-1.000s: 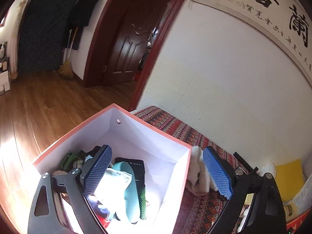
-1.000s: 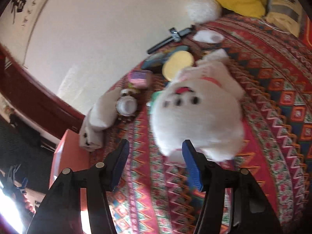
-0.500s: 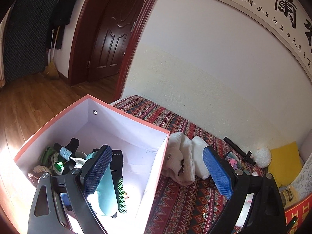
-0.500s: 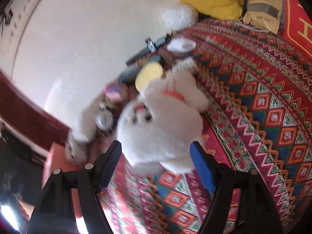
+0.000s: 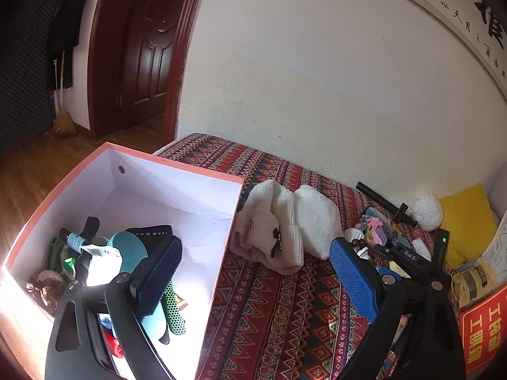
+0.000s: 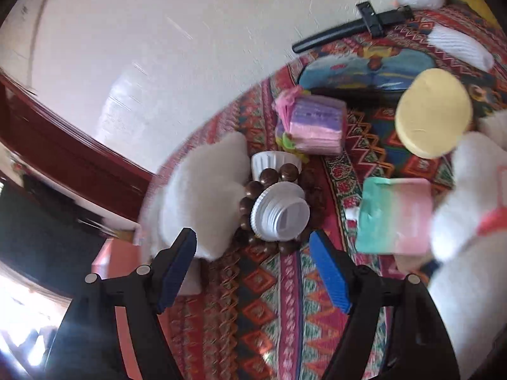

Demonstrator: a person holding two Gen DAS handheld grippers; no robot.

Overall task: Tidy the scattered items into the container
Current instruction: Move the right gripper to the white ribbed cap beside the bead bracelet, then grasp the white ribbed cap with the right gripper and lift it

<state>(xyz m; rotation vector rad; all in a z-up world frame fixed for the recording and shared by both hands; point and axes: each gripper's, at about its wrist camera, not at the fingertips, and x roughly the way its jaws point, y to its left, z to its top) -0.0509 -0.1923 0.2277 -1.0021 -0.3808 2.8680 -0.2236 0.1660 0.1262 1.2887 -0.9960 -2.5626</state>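
Note:
An orange box with a white inside [image 5: 177, 164] stands on a patterned cloth [image 5: 279, 310] and holds several items. My left gripper [image 5: 253, 272] is open and empty over the box's right wall. White knit items [image 5: 279, 228] lie just right of the box. My right gripper [image 6: 253, 272] is open and empty, right in front of a white ribbed cap [image 6: 280, 210] ringed by a brown bead bracelet [image 6: 250, 190]. Near it lie a white fluffy item [image 6: 202, 190], a pink-purple pack [image 6: 312, 125], a green-pink pouch [image 6: 394, 215], a yellow disc [image 6: 432, 112] and a white plush toy [image 6: 469, 209].
A black stick [image 6: 348, 30] lies by the wall, next to a blue case [image 6: 364, 72]. A yellow cushion [image 5: 465, 218] and a white pompom [image 5: 426, 212] sit at the far right. A red sign [image 5: 484, 326] lies at the cloth's right edge. Wood floor and a dark door [image 5: 149, 53] are to the left.
My left gripper has swung right, from over the box's inside toward its right wall. My right gripper has moved off the plush toy toward the white cap and beads, staying open.

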